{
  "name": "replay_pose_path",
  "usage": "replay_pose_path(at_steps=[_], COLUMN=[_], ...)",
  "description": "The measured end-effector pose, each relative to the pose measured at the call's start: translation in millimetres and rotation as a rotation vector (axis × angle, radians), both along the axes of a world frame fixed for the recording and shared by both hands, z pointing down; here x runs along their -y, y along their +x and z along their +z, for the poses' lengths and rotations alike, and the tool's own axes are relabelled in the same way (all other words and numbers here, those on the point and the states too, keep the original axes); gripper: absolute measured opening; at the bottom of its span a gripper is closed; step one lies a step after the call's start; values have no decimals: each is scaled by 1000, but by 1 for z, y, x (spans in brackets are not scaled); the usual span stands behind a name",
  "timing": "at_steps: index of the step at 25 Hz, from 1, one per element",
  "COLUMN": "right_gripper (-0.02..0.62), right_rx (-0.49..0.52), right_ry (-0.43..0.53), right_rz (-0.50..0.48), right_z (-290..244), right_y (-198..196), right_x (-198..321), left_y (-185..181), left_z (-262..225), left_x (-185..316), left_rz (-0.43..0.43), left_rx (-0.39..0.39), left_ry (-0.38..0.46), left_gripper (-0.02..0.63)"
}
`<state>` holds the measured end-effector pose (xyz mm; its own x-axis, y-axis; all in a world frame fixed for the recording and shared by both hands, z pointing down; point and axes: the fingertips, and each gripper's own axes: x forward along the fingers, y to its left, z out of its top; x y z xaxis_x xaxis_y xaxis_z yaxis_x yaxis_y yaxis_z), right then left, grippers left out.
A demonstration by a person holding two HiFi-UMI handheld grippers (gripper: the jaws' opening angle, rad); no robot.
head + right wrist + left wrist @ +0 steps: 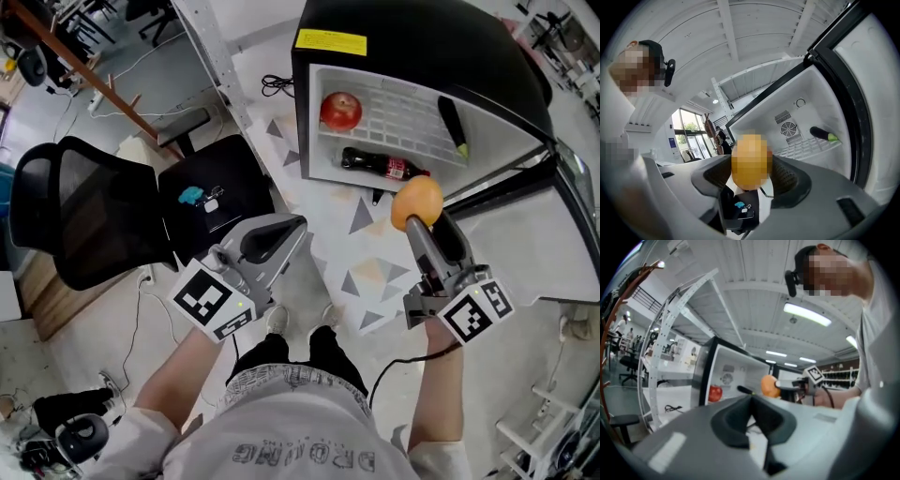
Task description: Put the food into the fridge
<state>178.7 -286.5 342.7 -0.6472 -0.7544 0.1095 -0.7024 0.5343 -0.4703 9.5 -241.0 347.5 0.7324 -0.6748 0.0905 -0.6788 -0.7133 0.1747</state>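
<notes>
A lab (open, strip-lit): office chair (75, 220), aluminium frame (216, 66), loose floor cables (275, 86).

The left gripper (292, 227) is held low at the near left, angled up to the right, its jaws closed together on nothing. The right gripper (422, 225) reaches farther forward on the right, jaws clamped on an orange (416, 202). The left forearm (173, 380) and right forearm (441, 375) are bare.
</notes>
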Motion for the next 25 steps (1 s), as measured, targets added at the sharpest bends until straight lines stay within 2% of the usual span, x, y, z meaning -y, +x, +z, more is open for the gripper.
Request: replay_pose_path(at_steps=[12,25], right_gripper=[253,253], right_rx=[-131,-403], right_ry=[68,208], right_rz=[-100,-172], right_z=[6,17], right_y=[-2,-24], right_x=[77,148], left_y=[11,11], left_z=[17,35], left_x=[42,66], left_rz=[-100,-158], left_rx=[17,-9], left_ry=[-2,-3], left_gripper=[8,8])
